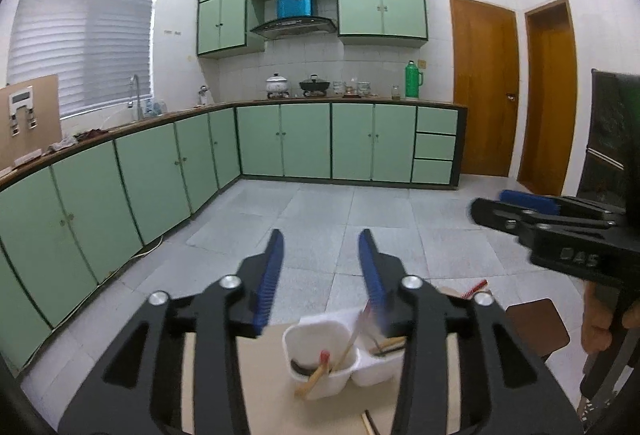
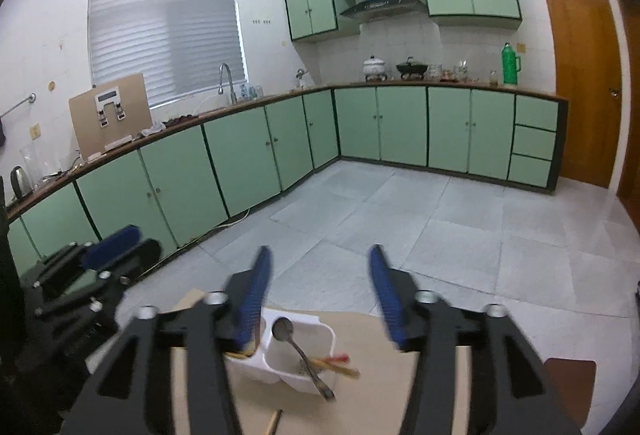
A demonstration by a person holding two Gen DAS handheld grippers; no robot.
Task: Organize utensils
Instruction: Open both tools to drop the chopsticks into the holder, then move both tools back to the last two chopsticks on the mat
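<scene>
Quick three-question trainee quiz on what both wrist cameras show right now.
1. True or false: the left gripper is clamped on a utensil.
2. What metal utensil stands in the white holder? A) spoon B) whisk C) ladle
3. Fill in: the holder is split into ____ compartments.

Key:
1. False. Its jaws stand apart with nothing between them, like the right gripper.
2. A, the spoon.
3. Two. Chopsticks lean in one.
</scene>
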